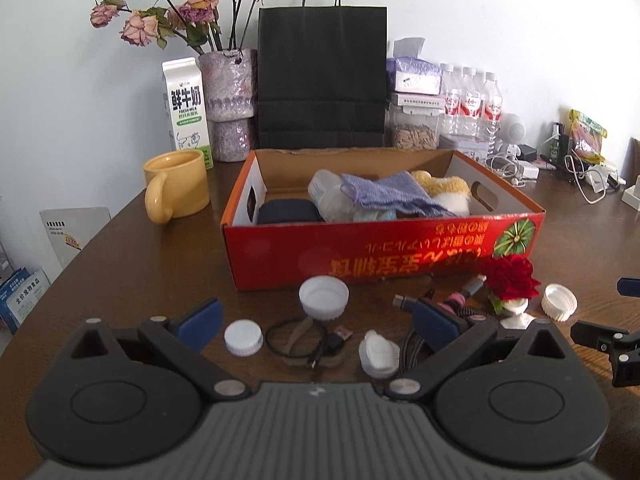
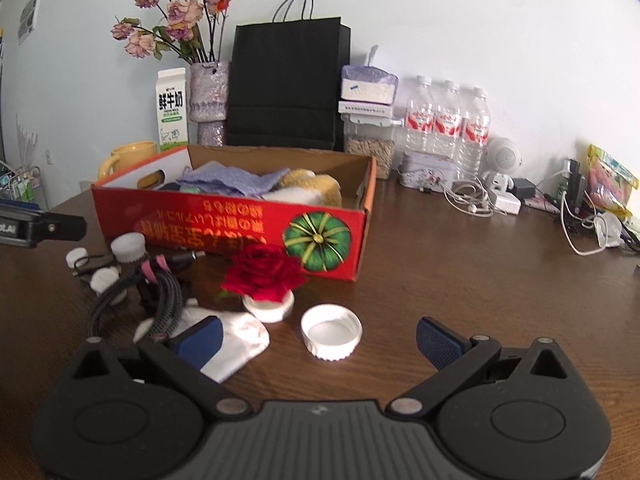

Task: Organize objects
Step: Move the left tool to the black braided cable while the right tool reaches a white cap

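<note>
A red cardboard box (image 1: 400,254) (image 2: 224,226) sits mid-table holding a blue cloth (image 1: 394,194), a bottle, a dark pouch and a yellow-white plush. In front of it lie several white caps (image 1: 324,297) (image 2: 331,332), a small black cable (image 1: 316,344), a braided cable bundle (image 2: 160,300), a red rose (image 1: 510,278) (image 2: 264,274) in a white cap, and a white cloth (image 2: 236,340). My left gripper (image 1: 318,322) is open above the caps and small cable. My right gripper (image 2: 318,336) is open, with a white cap between its fingers and untouched.
Behind the box stand a yellow mug (image 1: 178,188), a milk carton (image 1: 186,106), a vase of dried roses (image 1: 232,100), a black paper bag (image 1: 322,76), water bottles (image 2: 446,128) and a seed jar. Chargers and cables (image 2: 480,200) clutter the far right. Bare brown table (image 2: 480,280) lies right of the box.
</note>
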Demonstrator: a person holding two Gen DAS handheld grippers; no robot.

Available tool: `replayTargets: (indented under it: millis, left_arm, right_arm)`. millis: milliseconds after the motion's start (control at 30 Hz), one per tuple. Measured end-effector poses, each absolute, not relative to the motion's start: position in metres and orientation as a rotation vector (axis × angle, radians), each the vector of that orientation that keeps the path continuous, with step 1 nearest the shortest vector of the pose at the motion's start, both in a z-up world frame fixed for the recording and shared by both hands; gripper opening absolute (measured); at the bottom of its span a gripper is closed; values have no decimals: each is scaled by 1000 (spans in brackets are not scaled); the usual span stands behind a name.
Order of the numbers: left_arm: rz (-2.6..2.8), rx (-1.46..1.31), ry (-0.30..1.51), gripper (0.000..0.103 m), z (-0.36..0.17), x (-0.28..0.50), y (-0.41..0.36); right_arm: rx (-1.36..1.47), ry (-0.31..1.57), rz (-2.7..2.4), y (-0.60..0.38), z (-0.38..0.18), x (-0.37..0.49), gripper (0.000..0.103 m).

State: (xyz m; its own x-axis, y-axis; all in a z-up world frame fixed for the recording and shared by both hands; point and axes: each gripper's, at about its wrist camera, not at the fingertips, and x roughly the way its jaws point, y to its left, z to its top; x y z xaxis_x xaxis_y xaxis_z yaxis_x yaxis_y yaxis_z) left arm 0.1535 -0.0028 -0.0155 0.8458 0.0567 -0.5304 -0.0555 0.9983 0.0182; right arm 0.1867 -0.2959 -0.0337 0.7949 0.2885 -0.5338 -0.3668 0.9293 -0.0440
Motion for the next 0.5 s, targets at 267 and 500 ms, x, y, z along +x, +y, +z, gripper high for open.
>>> replayTargets:
  millis: [267,500]
  left_arm:
    - [65,-7,595,103,-25,149,-6]
    - [43,-17,611,103,-27,146,-14]
  right_arm:
    - [-163,605,353,-310,-49,193,103]
    - [-176,627,369,-305,-52,207,103]
